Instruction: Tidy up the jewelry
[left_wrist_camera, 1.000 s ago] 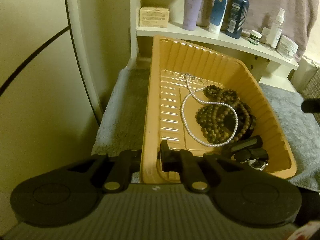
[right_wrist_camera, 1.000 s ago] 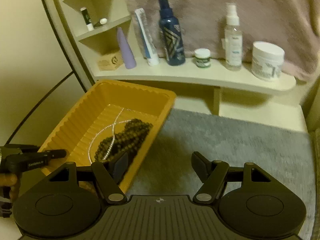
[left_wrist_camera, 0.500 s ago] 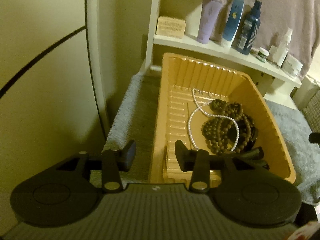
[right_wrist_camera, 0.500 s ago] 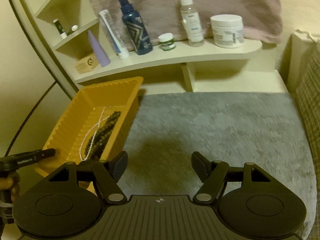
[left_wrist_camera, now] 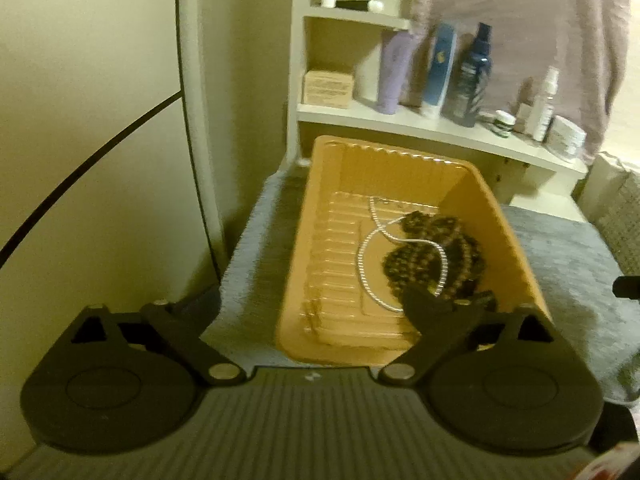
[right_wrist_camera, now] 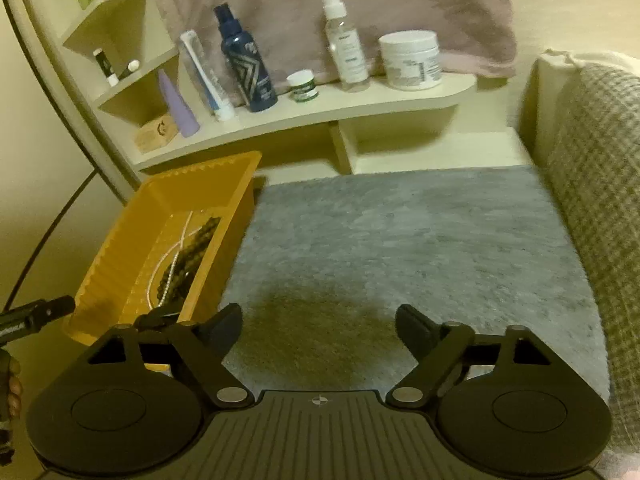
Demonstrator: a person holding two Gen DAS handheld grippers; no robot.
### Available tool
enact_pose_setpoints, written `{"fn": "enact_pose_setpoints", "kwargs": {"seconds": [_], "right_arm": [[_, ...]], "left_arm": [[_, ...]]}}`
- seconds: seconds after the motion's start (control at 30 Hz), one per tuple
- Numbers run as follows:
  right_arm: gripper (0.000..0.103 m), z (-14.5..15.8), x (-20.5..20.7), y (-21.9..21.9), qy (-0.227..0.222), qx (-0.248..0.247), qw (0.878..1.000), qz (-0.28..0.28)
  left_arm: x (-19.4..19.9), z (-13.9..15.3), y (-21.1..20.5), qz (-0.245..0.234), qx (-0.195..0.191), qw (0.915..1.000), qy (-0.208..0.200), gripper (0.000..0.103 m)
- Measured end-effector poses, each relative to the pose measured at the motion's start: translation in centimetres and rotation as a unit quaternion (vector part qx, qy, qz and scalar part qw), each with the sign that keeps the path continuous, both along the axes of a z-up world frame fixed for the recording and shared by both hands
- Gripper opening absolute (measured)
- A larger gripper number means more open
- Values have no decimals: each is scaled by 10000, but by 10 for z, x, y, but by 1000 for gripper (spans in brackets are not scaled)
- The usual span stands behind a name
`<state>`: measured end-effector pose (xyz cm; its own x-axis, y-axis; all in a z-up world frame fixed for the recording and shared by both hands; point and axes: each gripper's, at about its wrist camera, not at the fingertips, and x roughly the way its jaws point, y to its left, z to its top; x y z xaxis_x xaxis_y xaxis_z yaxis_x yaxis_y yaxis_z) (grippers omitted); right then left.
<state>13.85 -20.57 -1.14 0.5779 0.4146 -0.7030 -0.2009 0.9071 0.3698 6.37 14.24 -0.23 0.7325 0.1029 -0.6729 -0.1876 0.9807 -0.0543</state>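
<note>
An orange ribbed tray [left_wrist_camera: 308,220] sits on a grey mat and holds a white pearl necklace [left_wrist_camera: 362,258] and a heap of dark bead strands [left_wrist_camera: 424,248]. A black piece at the tray's near right corner is half hidden behind my finger. My left gripper [left_wrist_camera: 310,304] hangs just in front of the tray's near end, jaws opening wide, pads off the plastic. In the right wrist view the tray [right_wrist_camera: 120,240] lies to the left. My right gripper [right_wrist_camera: 318,322] hovers over the bare mat [right_wrist_camera: 400,240], jaws opening, nothing between them.
A cream shelf [right_wrist_camera: 320,108] behind the tray carries several bottles and jars, with a pink towel hanging above. A cream wall panel [left_wrist_camera: 100,160] stands close to the tray's left. A woven fabric edge [right_wrist_camera: 592,160] borders the mat on the right.
My left gripper let go of the tray's near wall, spread wide and drew back and upward. My right gripper swung right, away from the tray and over the mat, and its jaws widened.
</note>
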Motion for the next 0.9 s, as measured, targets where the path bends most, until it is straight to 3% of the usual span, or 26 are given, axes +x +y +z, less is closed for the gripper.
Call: {"fn": "enact_pose_setpoints", "kwargs": {"seconds": [0.3, 0.4, 0.7, 0.9], "right_arm": [[88, 14, -35, -3, -129, -220, 9995, -184], [88, 16, -49, -3, -132, -262, 9994, -171], [88, 20, -80, -3, -102, -346, 9993, -90], [88, 27, -96, 4, -206, -507, 9985, 20]], "left_arm": [[-21, 17, -41, -361, 105, 9993, 65, 102], [-28, 17, -54, -444, -79, 9989, 141, 102], [-47, 17, -90, -614, -70, 9973, 409, 102], [-58, 23, -103, -610, -168, 9974, 347, 102]]}}
